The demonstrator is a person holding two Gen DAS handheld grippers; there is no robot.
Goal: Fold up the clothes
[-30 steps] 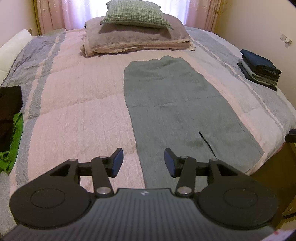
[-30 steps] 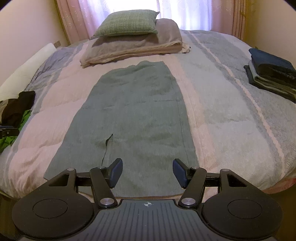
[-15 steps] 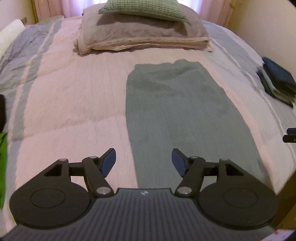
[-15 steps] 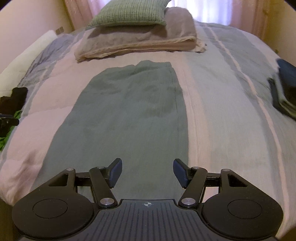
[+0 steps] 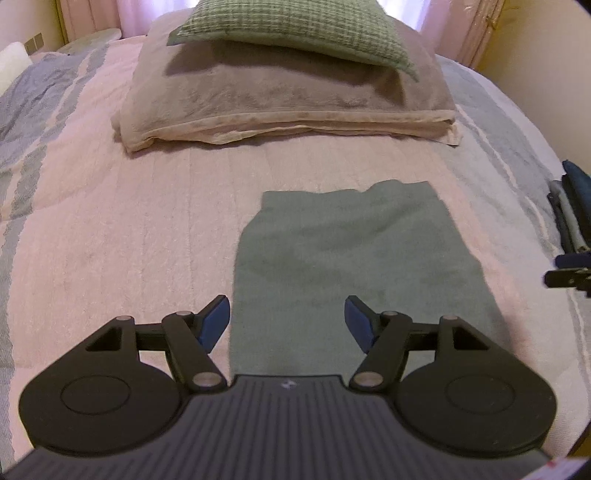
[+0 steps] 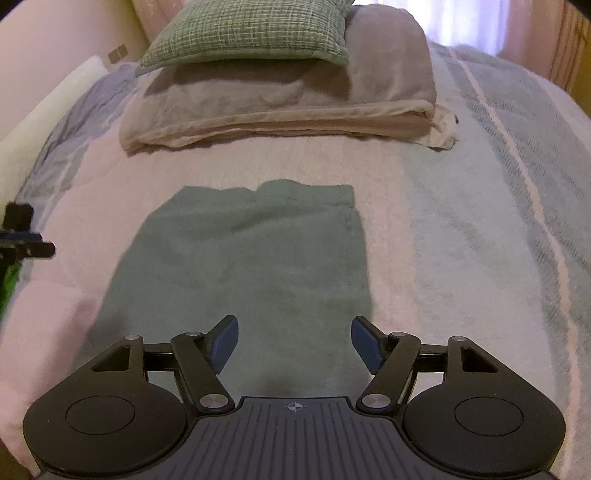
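A grey-green garment (image 5: 351, 251) lies flat on the striped bedspread, its far hem toward the pillows. My left gripper (image 5: 285, 301) hovers over the garment's left edge, open, with nothing between its blue pads. In the right wrist view the same garment (image 6: 251, 258) spreads ahead, and my right gripper (image 6: 293, 321) hangs above its near right part with the jaws opening and nothing between them. Each gripper shows at the edge of the other's view: the right gripper (image 5: 569, 273) and the left gripper (image 6: 22, 243).
A green checked cushion (image 5: 295, 29) sits on a grey-beige pillow (image 5: 288, 99) at the head of the bed. Folded dark clothes (image 5: 576, 206) are stacked at the right edge. A green cloth (image 6: 9, 280) and a white pillow (image 6: 44, 110) lie at the left.
Both grippers have travelled forward along the garment toward the pillows, so its near hem and slit have dropped out of view. Both pairs of jaws stand wider than before.
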